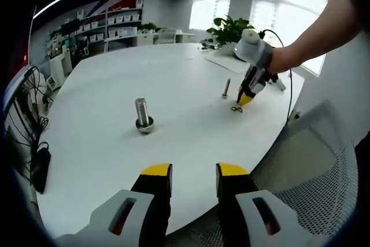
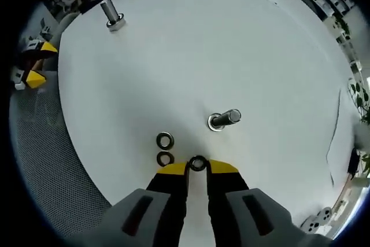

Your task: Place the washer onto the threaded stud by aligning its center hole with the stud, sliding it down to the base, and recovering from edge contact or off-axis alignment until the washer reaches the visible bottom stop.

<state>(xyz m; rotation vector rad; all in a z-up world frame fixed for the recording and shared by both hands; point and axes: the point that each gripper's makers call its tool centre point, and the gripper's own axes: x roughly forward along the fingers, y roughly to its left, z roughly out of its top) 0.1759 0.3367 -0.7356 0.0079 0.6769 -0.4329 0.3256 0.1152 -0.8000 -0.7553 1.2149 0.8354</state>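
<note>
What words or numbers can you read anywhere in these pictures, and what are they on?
None can be read.
The grey shelves with white boxes in the left gripper view may carry labels, but they are too small and blurred to read.
The round white table, the upright silver threaded bolts and the small metal ring washers show no writing.

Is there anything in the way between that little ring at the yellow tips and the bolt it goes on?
Nothing visible. In the right gripper view the washer sits at the right gripper tips, and only bare white table lies between it and the threaded stud. Two spare washers lie off to the side, clear of that path.
</note>
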